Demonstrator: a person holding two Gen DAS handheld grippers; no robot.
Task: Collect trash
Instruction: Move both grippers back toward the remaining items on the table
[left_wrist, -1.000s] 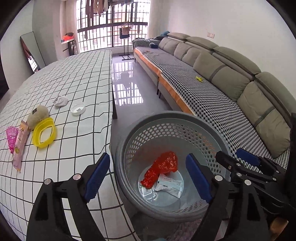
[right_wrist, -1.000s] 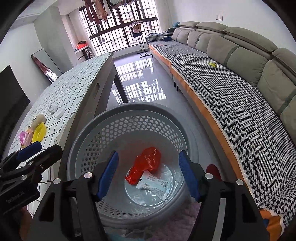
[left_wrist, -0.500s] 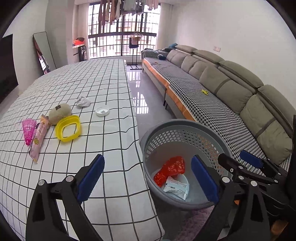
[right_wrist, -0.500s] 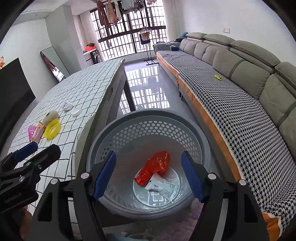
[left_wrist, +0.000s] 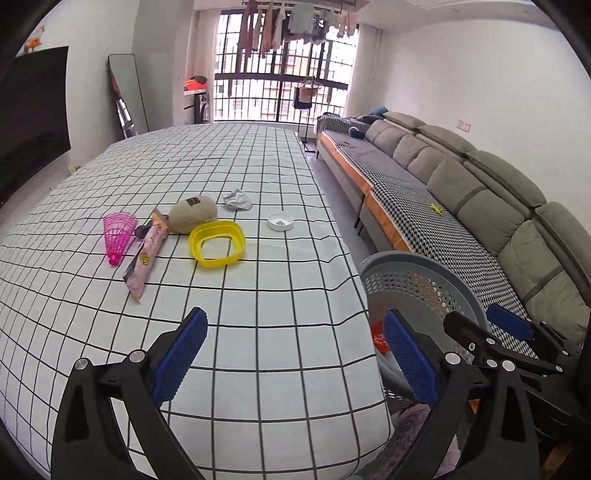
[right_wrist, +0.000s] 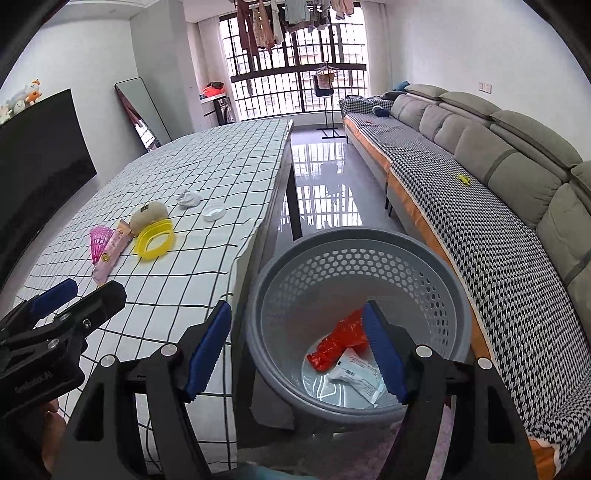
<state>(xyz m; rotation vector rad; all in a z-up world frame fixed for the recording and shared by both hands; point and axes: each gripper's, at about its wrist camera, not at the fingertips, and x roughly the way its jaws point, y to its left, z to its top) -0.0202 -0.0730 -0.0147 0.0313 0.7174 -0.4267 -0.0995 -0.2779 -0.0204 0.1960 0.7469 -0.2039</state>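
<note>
Both tools, left tool and right tool, stand wide w/ nothing between the pads; their jaws have just been opening. Bin beside the worktop already holds a red wrapper and white packet. Left on the worktop, approx. centre: pink wrapper, tissue, cap, yellow ring etc.

Home living room: long grey sectional sofa beside checked-cloth table; beyond the table, barred balcony window with hanging laundry.
</note>
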